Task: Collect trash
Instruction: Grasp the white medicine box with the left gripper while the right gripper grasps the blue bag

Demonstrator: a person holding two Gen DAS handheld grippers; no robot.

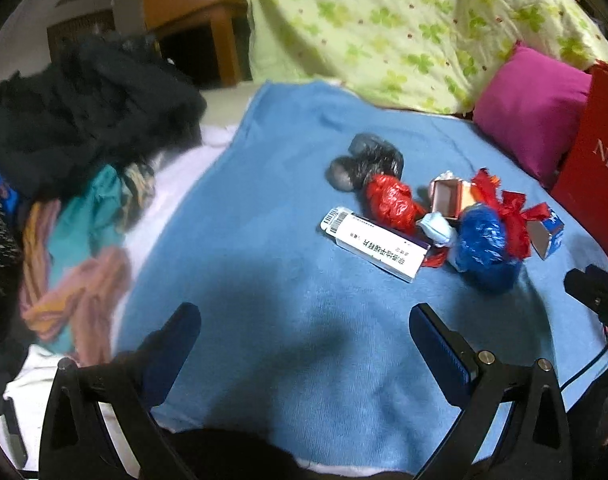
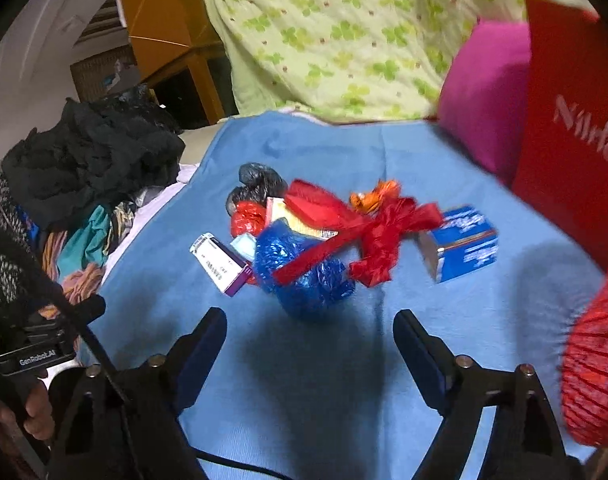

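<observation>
A heap of trash lies on a blue blanket (image 1: 271,208). It holds a white medicine box (image 1: 378,249), a crumpled blue foil wrapper (image 1: 484,246), a red crumpled wrapper (image 1: 392,202), a black plastic bag (image 1: 368,164), a red ribbon bow (image 1: 504,210) and a small blue carton (image 1: 550,232). In the right wrist view the blue foil wrapper (image 2: 304,276) sits just ahead of my right gripper (image 2: 310,328), whose jaws stand apart with nothing between them. The blue carton (image 2: 462,244) lies to its right. My left gripper (image 1: 304,320) is open over bare blanket, short of the heap.
A red paper bag (image 2: 572,112) stands at the right beside a magenta pillow (image 1: 532,104). A red mesh bag (image 2: 596,364) hangs at the right edge. Dark and coloured clothes (image 1: 83,128) are piled at the left. A green-patterned quilt (image 1: 404,24) lies behind. A hand (image 2: 31,412) holds the other gripper.
</observation>
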